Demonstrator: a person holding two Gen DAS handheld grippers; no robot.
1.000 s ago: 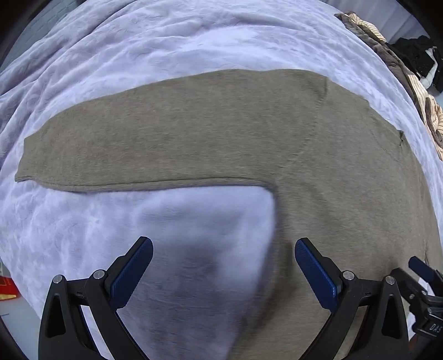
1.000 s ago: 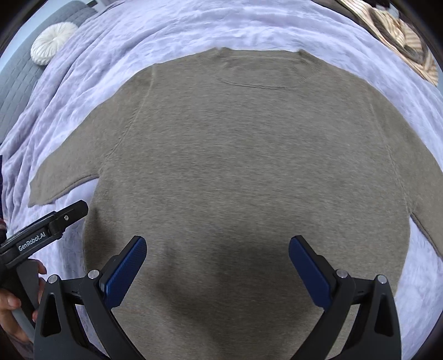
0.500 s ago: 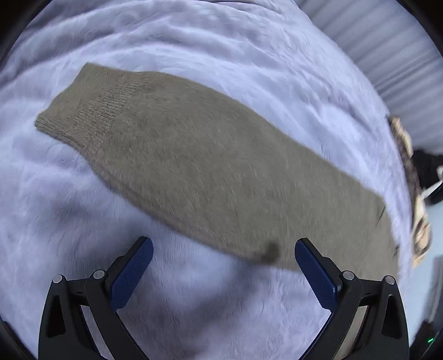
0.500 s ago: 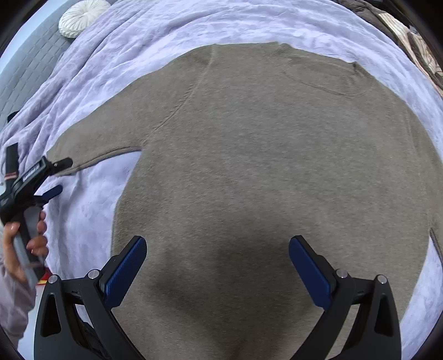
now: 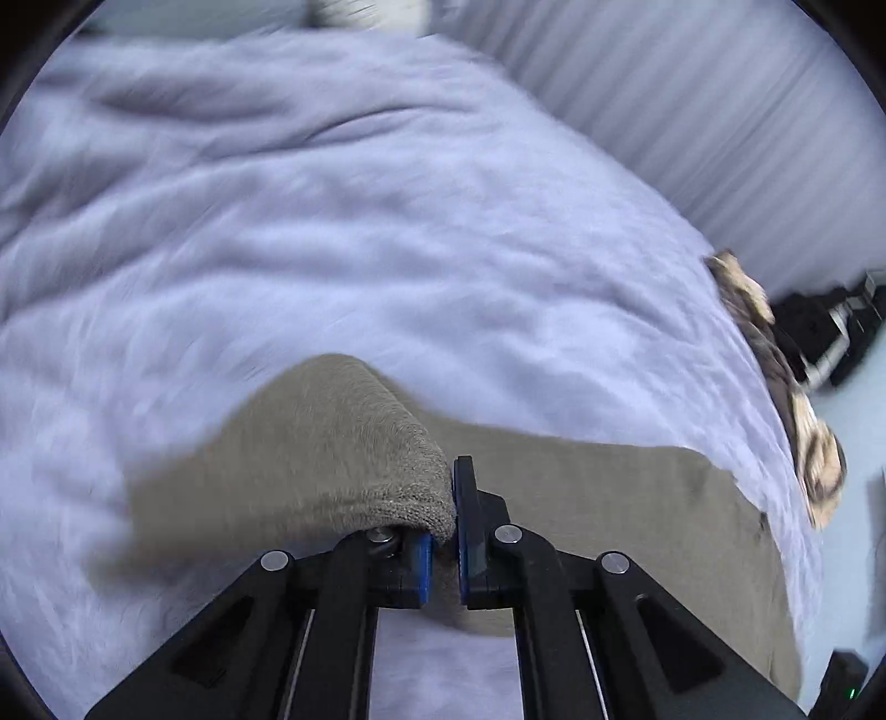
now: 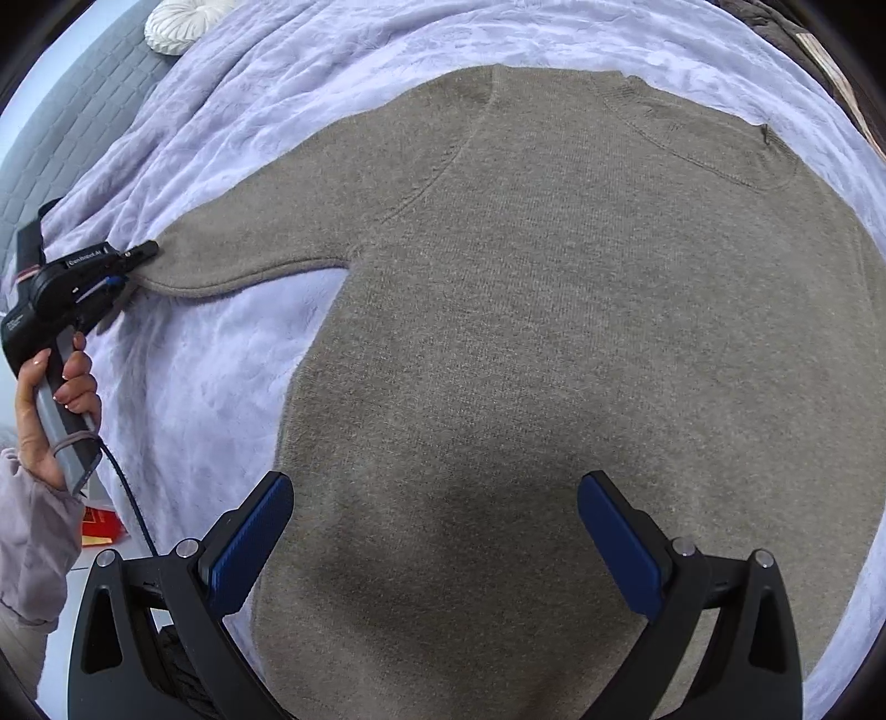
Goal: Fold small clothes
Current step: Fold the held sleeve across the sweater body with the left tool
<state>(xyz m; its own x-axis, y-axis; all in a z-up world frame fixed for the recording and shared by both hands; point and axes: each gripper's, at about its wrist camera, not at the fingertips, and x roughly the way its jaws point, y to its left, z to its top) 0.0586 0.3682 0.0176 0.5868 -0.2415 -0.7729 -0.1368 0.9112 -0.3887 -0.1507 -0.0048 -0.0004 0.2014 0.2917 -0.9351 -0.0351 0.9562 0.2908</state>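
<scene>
Now, at this entry, the brown sweater (image 6: 554, 332) lay flat, face up, on the lavender blanket (image 6: 221, 387), filling most of the right wrist view; its collar sat at the upper right of that frame and one sleeve ran out toward the left edge. The left gripper (image 5: 449, 498) had just been closing and was clamped on the ribbed sleeve cuff (image 5: 410, 493), the cloth pinched between the blue pads and bunched over the left finger. In the left wrist view the rest of the sleeve trailed off to the lower right, blurred. From the right wrist view the same left gripper (image 6: 130, 260) appeared at the left edge, at the sleeve end, with a hand (image 6: 55, 410) wrapped round its grey handle and a pale sleeve at the wrist. The right gripper (image 6: 437, 543) hung over the sweater's lower body, jaws wide apart, nothing between them. A white round cushion (image 6: 183, 22) sat at the upper left; patterned cloth (image 5: 797, 421) lay at the blanket's right edge.
</scene>
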